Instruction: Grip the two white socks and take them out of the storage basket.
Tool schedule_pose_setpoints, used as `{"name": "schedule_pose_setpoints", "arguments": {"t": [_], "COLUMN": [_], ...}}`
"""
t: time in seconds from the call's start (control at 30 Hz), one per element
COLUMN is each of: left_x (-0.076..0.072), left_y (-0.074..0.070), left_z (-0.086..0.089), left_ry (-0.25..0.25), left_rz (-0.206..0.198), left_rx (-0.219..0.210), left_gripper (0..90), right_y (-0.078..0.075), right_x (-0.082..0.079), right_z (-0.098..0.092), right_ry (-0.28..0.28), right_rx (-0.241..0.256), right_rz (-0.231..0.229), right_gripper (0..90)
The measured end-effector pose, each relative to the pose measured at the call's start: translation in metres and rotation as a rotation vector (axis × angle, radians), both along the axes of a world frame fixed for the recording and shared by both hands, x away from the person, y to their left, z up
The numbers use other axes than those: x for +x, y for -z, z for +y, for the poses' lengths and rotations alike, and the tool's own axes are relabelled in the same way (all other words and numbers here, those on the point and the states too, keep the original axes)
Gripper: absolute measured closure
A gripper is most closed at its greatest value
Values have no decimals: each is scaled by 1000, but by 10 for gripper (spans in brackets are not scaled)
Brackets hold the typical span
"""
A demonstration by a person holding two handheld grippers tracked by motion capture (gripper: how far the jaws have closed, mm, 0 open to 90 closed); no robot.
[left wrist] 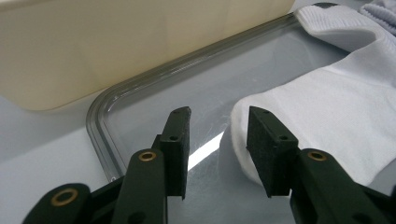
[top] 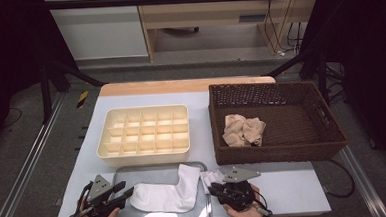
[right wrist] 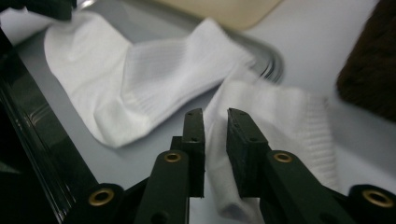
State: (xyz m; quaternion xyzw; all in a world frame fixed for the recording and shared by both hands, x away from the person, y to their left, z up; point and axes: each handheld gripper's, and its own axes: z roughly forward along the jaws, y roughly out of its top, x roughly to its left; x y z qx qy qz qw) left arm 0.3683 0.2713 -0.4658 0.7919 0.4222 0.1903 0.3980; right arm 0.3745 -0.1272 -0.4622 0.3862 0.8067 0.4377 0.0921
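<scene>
Sock (top: 165, 194) between both claws: soft white knit cloth, ribbed cuff, matt. Tray (top: 154, 169) under it: polished metal, glossy, mirror glare. Left claw (left wrist: 218, 135): matt black plastic, brass-look rivets. Divider box (top: 143, 132) beyond claws: smooth cream plastic. Basket (top: 278, 154) beyond right claw (right wrist: 215, 122): rough dark-brown wicker. Table (top: 295, 185): smooth pale matt.

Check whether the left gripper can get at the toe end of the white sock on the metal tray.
Probably yes. The left gripper has its jaws open right at the end of the white sock, which lies flat on the metal tray, with nothing between them.
</scene>
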Motion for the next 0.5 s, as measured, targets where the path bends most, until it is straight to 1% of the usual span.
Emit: {"name": "schedule_pose_setpoints", "arguments": {"t": [0.03, 0.1, 0.13, 0.17, 0.2, 0.23, 0.3, 0.33, 0.4, 0.47, 0.5], "left_x": [0, 0, 0, 0, 1, 1, 1, 0, 1, 1, 1], "left_y": [0, 0, 0, 0, 0, 1, 1, 0, 1, 1, 1], "left_z": [0, 0, 0, 0, 0, 0, 0, 0, 0, 0, 0], "left_ry": [0, -2, -2, -4, -4, -1, 1, 3, -1, 2, 4], "left_rz": [1, 2, 2, 0, 2, 5, 5, 4, 3, 4, 4], "left_rx": [0, -1, -2, -6, -7, -2, 3, 2, -6, -2, -1], "left_gripper": [591, 590, 590, 590, 589, 589, 588, 588, 587, 585, 584], "right_y": [-6, -15, -18, -21, -22, -20, -14, -7, 0, 5, 7], "right_x": [0, 1, 2, 5, 8, 12, 18, 21, 25, 27, 27], "right_z": [-4, -13, -18, -24, -31, -37, -44, -45, -44, -40, -37], "right_ry": [12, 44, 65, 91, 128, 153, 183, 185, 168, 145, 134], "right_rx": [12, 30, 36, 36, 21, 9, -4, -13, -19, -17, -20], "right_rz": [-28, -70, -81, -95, -113, -114, -86, -70, -40, -9, -11], "right_gripper": [743, 733, 729, 718, 703, 687, 660, 638, 619, 599, 584]}}
